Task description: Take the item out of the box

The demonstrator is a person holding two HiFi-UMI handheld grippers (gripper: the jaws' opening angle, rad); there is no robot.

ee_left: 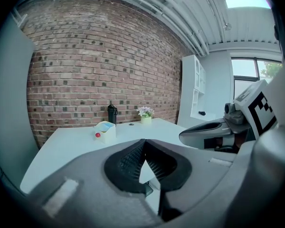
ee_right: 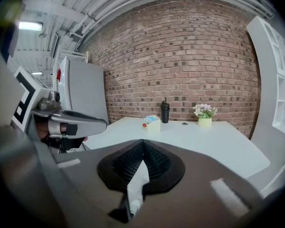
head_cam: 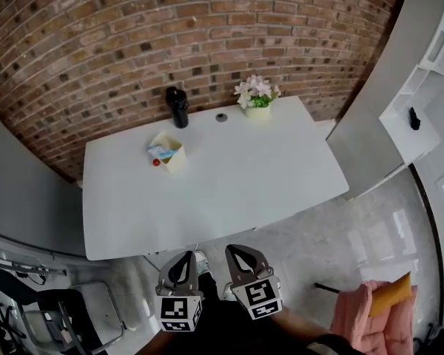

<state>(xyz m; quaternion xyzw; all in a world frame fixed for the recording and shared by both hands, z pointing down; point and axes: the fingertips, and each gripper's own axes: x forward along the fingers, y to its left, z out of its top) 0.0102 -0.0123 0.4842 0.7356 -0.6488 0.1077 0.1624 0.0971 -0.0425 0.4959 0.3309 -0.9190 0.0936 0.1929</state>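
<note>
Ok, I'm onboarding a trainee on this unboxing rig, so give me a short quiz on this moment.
1. True or false: the right gripper already holds the blue item from the box.
2. What lies on the table right beside the box? A a red ball; B a pen; C a cup.
3. Where are the left gripper and the right gripper relative to the table?
Key: 1 false: its jaws are shut on nothing, and the blue item sits in the box. 2 A. 3 Both are short of its near edge, not over it.
</note>
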